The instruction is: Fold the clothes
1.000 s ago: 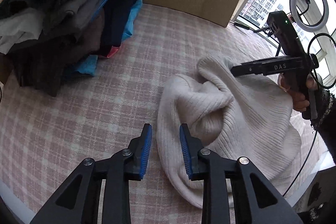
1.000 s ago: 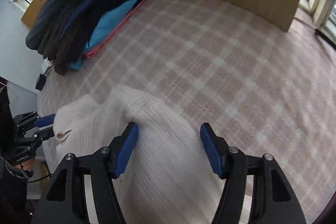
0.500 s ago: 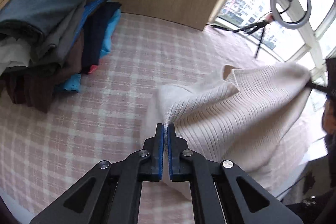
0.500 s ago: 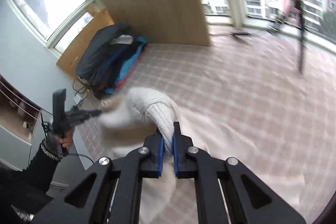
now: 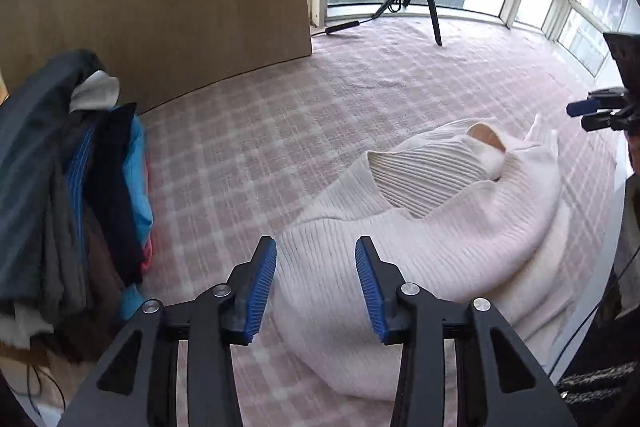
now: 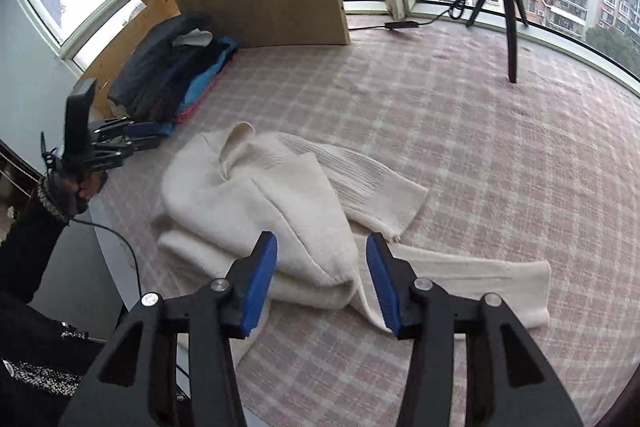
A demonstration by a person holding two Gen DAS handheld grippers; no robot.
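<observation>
Both grippers have let go: left gripper (image 5: 316,283) and right gripper (image 6: 322,281) hover, jaws apart, over the cream sweater (image 6: 256,199) lying rumpled on the plaid-covered bed (image 6: 480,131). Loose sleeves could bunch any fold.

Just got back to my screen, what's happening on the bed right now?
A person holds tongs in each hand over a cream knit sweater lying rumpled on the pink plaid cover. Both the left tongs and right tongs are open and hold nothing. A pile of dark clothes sits by the wooden board.
</observation>
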